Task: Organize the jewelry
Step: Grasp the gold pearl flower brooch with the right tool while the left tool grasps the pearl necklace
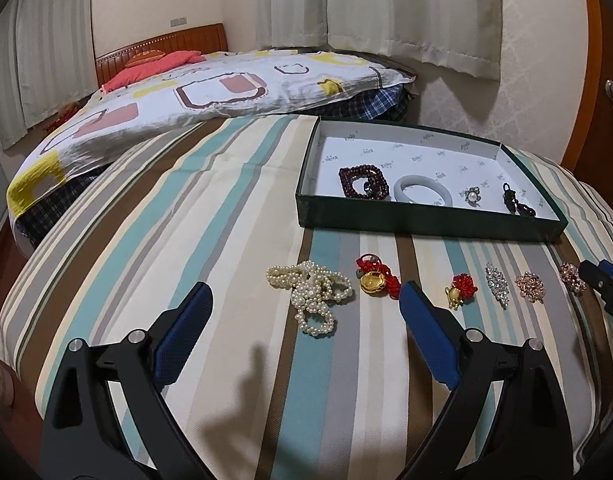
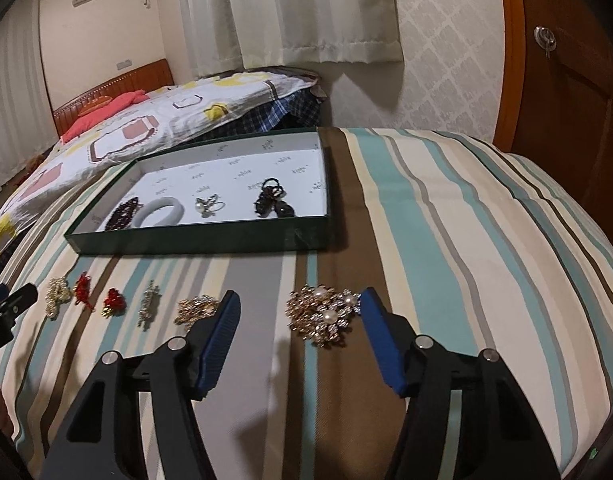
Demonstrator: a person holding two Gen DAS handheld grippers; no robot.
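A green box (image 1: 426,224) (image 2: 194,240) with a white lining sits on the striped cloth and holds a dark red bead bracelet (image 1: 363,182), a pale bangle (image 1: 422,190), a pearl ring (image 1: 471,195) and a black piece (image 1: 516,200). In front of it lie a pearl strand (image 1: 312,294), a red and gold charm (image 1: 376,278), a smaller red charm (image 1: 460,290) and brooches (image 1: 496,284) (image 1: 529,287). My left gripper (image 1: 306,304) is open over the pearl strand. My right gripper (image 2: 300,312) is open around a gold pearl brooch (image 2: 326,316).
The striped cloth (image 2: 446,240) covers a raised surface that drops off at the right and front. A bed with a patterned quilt (image 1: 210,92) lies behind. A wooden door (image 2: 566,80) stands at the right. Curtains hang at the back.
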